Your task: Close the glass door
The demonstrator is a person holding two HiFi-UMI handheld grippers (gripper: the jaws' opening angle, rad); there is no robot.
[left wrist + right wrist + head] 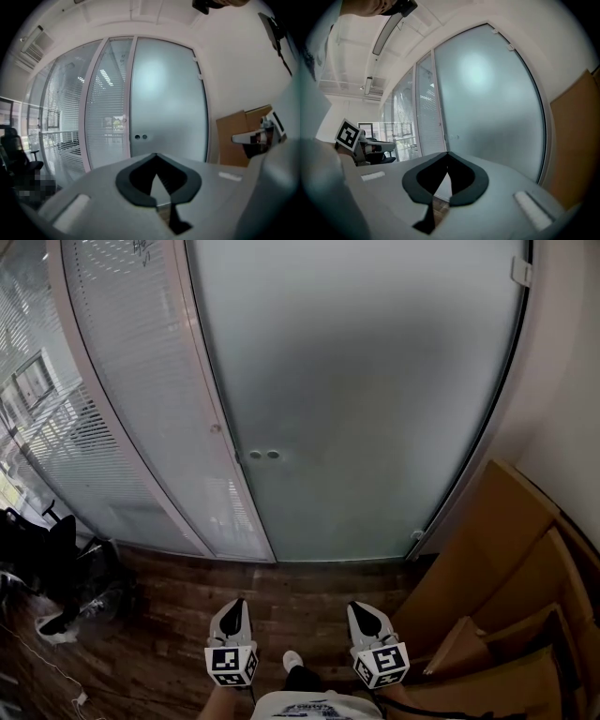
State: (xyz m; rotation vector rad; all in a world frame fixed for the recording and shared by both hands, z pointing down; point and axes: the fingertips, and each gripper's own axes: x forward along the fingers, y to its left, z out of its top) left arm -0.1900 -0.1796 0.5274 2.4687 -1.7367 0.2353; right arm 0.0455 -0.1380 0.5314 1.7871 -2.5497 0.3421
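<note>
The frosted glass door (pixel 366 381) stands ahead of me, its left edge against the frame, with two small round fittings (pixel 263 455) near that edge. It also fills the left gripper view as the door (pixel 166 108) and the right gripper view as the door (pixel 487 103). My left gripper (pixel 235 606) and right gripper (pixel 361 608) hang side by side low over the wooden floor, well short of the door and pointing at it. Both are shut and hold nothing, with the tips meeting on the left gripper (pixel 156 154) and on the right gripper (pixel 447 153).
A glass partition with blinds (pixel 122 399) runs off to the left of the door. A black office chair (pixel 47 549) stands at the far left. Flattened cardboard boxes (pixel 506 596) lean against the wall at the right. My shoe (pixel 293 661) shows between the grippers.
</note>
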